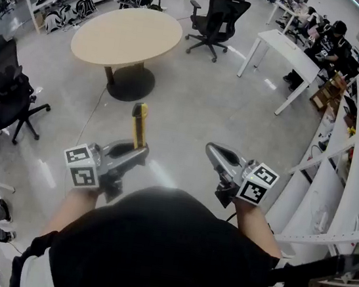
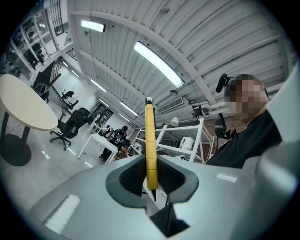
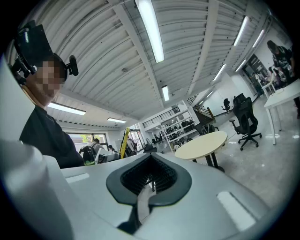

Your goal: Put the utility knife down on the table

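Looking down at a round bench (image 1: pixel 127 36), top bare, well apart from both tools across open floor. Gripping the knife (image 1: pixel 139 125) in the left tool (image 1: pixel 139 156), pads clamped flat on the sides of its lower end, slim yellow body upright with most of its length standing clear above the pads. Holding the right tool (image 1: pixel 213 152) beside it, pads together with nothing between them. Judging the knife light and stiff, with a hard, probably slick shell; gripped this low, likely to pivot if bumped, so better taken on the flat sides nearer the middle. Noting a thin dark tip below the pads in the left gripper view, possibly the blade, so worth setting down gently and flat. Seeing no container near the knife or on the bench.
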`<state>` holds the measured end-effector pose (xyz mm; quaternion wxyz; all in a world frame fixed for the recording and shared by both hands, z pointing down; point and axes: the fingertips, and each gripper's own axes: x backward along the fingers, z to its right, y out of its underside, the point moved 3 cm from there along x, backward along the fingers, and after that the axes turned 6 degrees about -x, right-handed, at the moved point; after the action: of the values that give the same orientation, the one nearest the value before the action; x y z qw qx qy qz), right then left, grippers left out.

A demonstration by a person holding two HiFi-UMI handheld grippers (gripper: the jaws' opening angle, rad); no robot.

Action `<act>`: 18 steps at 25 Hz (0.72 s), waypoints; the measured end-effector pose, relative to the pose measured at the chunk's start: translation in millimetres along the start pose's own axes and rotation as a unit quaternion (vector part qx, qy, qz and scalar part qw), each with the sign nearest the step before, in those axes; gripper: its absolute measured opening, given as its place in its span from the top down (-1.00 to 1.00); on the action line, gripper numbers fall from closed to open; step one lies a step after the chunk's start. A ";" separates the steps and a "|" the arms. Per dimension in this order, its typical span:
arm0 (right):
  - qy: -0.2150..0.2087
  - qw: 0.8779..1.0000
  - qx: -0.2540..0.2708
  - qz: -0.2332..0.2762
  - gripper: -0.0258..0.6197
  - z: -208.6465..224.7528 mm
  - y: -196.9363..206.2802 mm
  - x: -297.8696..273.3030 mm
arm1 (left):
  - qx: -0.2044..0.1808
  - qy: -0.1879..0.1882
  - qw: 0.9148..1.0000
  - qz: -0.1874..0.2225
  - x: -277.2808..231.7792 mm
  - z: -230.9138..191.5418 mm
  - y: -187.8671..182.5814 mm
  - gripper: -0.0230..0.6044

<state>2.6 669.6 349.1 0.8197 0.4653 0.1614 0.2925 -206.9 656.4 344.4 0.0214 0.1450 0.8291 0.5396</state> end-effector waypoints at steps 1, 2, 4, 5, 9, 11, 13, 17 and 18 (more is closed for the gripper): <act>0.000 1.000 0.000 0.000 0.88 -0.2 0.1 1.3 | 0.000 0.000 1.000 0.000 -0.2 0.8 0.5 0.76; 0.001 1.000 0.001 0.000 0.89 -0.3 0.2 2.4 | 0.000 0.000 1.000 0.001 -0.4 1.6 0.9 0.76; 0.001 1.000 0.002 -0.001 0.89 0.0 -0.5 3.9 | 0.000 0.000 1.000 0.002 -1.4 2.7 1.0 0.76; 0.000 1.000 0.002 -0.001 0.89 0.4 -1.3 4.4 | 0.000 0.000 1.000 0.002 -2.4 3.1 0.7 0.76; -0.003 1.000 0.004 -0.001 0.89 1.2 -5.6 5.6 | 0.001 -0.002 1.000 0.003 -5.6 4.6 -0.5 0.76; -0.005 1.000 0.004 -0.001 0.89 1.6 -6.6 5.7 | 0.000 -0.003 1.000 0.002 -6.2 5.0 -0.3 0.76; -0.009 1.000 0.004 -0.002 0.88 2.7 -6.7 7.3 | -0.001 -0.004 1.000 0.003 -8.4 5.2 0.9 0.76; -0.011 1.000 -0.001 0.008 0.88 5.7 -10.5 14.6 | -0.003 -0.004 1.000 0.003 -15.1 7.7 1.9 0.76; -0.011 1.000 -0.003 0.012 0.88 6.5 -12.4 18.1 | -0.003 -0.004 1.000 0.002 -18.0 9.6 1.9 0.76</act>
<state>24.3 671.7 341.9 0.8196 0.4676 0.1458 0.2972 -187.4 660.9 339.9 0.0239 0.1491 0.8269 0.5417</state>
